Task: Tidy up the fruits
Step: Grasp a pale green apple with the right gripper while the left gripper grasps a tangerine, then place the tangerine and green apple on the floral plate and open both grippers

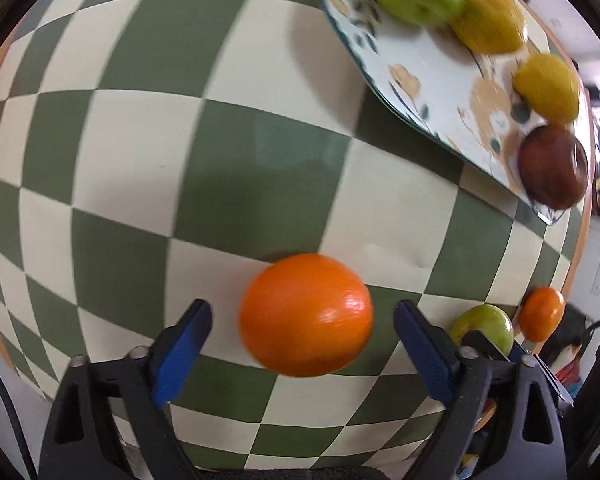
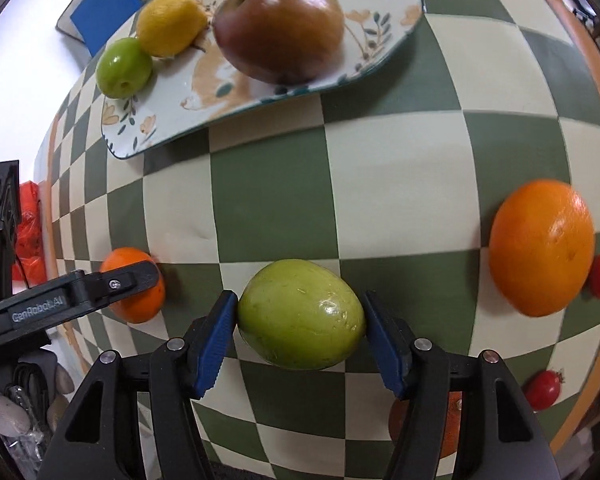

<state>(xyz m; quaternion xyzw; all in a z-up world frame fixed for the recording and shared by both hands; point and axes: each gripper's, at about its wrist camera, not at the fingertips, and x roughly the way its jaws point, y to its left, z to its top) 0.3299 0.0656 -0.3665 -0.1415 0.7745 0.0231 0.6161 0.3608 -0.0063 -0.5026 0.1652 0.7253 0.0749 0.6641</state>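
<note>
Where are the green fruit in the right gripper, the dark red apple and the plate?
Green fruit (image 2: 300, 316): right wrist view, middle of its skin.
Dark red apple (image 2: 278, 26): right wrist view, top face.
Plate (image 2: 140, 142): right wrist view, near rim.

Green/cream checked cloth (image 2: 400, 184) w/ orange rim — blue pad (image 2: 106, 8) beyond.

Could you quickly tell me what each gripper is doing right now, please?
Left gripper: open, fingers either side of the orange, not touching it.
Right gripper: shut on the green fruit, both pads touching it.
</note>
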